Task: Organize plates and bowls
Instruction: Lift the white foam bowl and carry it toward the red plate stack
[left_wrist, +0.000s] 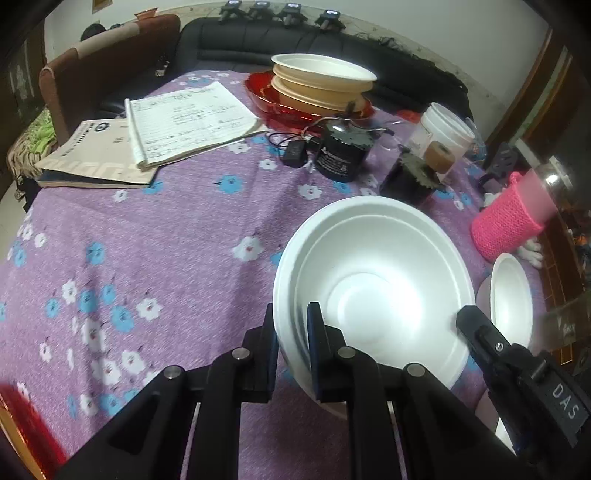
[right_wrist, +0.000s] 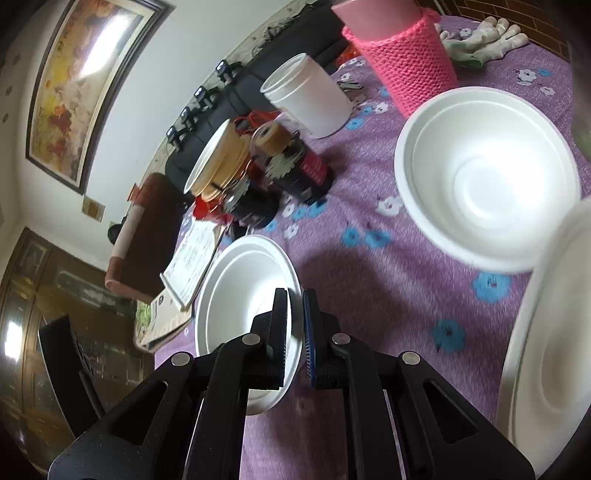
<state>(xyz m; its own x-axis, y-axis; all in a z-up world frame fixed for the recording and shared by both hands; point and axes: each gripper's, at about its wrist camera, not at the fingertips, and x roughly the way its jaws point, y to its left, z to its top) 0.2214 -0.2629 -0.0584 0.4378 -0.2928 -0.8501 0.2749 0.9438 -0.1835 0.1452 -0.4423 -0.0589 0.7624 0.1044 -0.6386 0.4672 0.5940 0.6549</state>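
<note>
My left gripper (left_wrist: 293, 332) is shut on the near left rim of a white foam bowl (left_wrist: 373, 288), one finger outside and one inside. The right gripper (left_wrist: 469, 321) reaches in from the lower right, its tip at that bowl's right rim. In the right wrist view my right gripper (right_wrist: 294, 314) is shut on the rim of a white bowl (right_wrist: 240, 295); I cannot tell whether it is the same bowl. Another white bowl (right_wrist: 487, 177) sits on the cloth near the pink cover. A white plate (right_wrist: 546, 350) fills the right edge. Cream bowls (left_wrist: 321, 74) are stacked on a red plate (left_wrist: 273, 103) at the back.
On the purple flowered tablecloth (left_wrist: 166, 229) lie a book (left_wrist: 92, 155) and an open notebook (left_wrist: 192, 118) at the back left. Black jars (left_wrist: 340, 155), a white tub (left_wrist: 447, 129) and a pink knitted cover (left_wrist: 506, 229) stand to the right. A dark sofa (left_wrist: 258, 40) lies behind.
</note>
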